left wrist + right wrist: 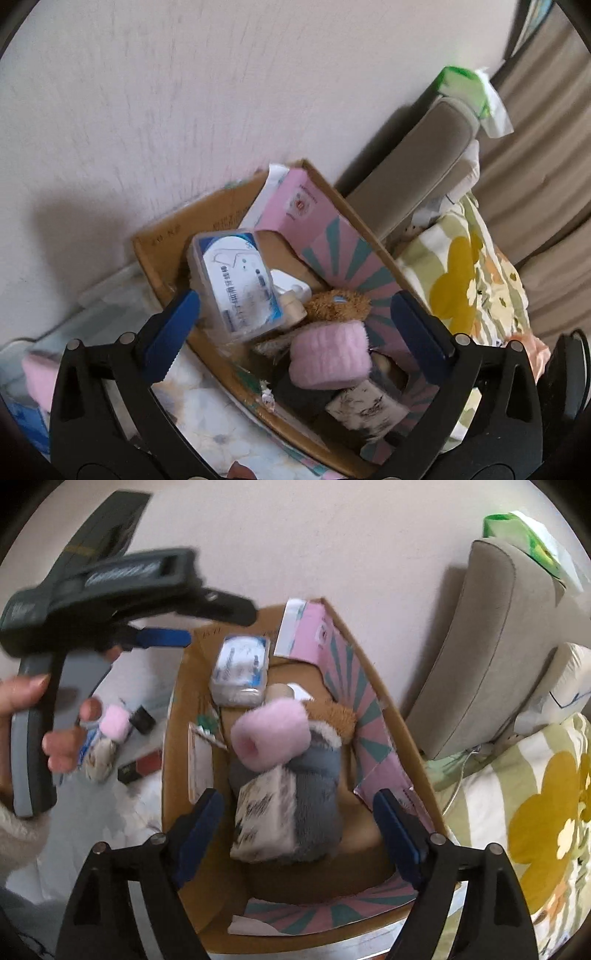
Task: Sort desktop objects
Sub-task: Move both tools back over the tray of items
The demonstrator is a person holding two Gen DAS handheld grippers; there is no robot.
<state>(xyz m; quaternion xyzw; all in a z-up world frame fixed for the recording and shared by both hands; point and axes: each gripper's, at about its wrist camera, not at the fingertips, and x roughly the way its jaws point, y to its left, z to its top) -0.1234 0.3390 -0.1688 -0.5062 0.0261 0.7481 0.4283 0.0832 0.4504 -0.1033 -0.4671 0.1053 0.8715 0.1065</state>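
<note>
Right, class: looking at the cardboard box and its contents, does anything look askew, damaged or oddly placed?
Yes. The clear plastic case with the blue-and-white label sits tilted, propped on the brown cardboard box wall rather than lying flat. The fluffy pink roll is perched loosely atop the pile. Nothing looks spilled or broken.

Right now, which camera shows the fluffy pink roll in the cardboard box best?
The right wrist view: the fluffy pink roll sits near the middle, whole, its hollow end showing. The left wrist view shows the roll lower down, from the side, with its hollow end hidden.
</note>
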